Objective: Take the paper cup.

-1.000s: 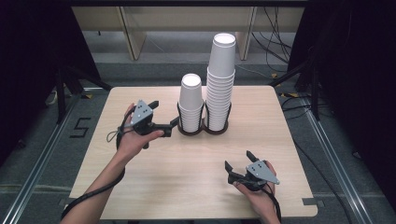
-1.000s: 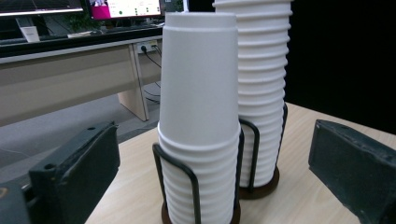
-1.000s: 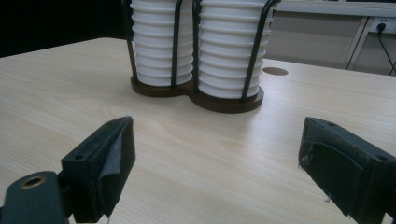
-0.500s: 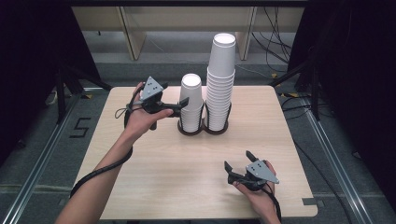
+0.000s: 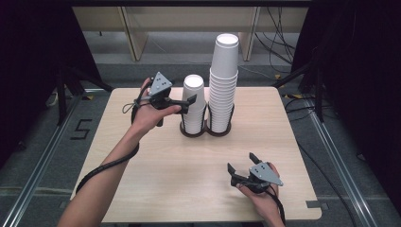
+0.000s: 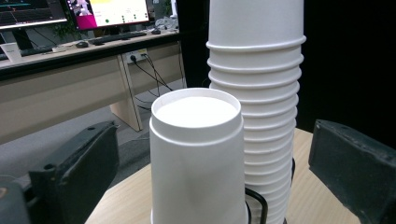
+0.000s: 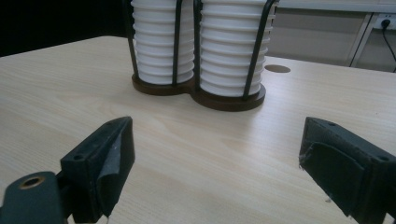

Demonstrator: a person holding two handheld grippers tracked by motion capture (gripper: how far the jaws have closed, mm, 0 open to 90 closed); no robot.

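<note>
Two stacks of white paper cups stand in a dark wire holder (image 5: 206, 131) at the table's far middle: a short stack (image 5: 194, 106) and a taller stack (image 5: 223, 85) to its right. My left gripper (image 5: 190, 101) is raised level with the top of the short stack. In the left gripper view its jaws stand open on either side of the top cup (image 6: 196, 154), with a gap on both sides. My right gripper (image 5: 242, 163) rests low near the table's front right, open over bare wood (image 7: 224, 154), facing the holder (image 7: 224, 100).
The light wooden table (image 5: 156, 179) has free room in front of the holder. Beyond its far edge lie desk legs and cables (image 5: 279, 42) on the floor. A small round hole (image 7: 277, 69) marks the tabletop behind the holder.
My left gripper has risen and moved right, from beside the foot of the short stack to its top cup. The right gripper has stayed put.
</note>
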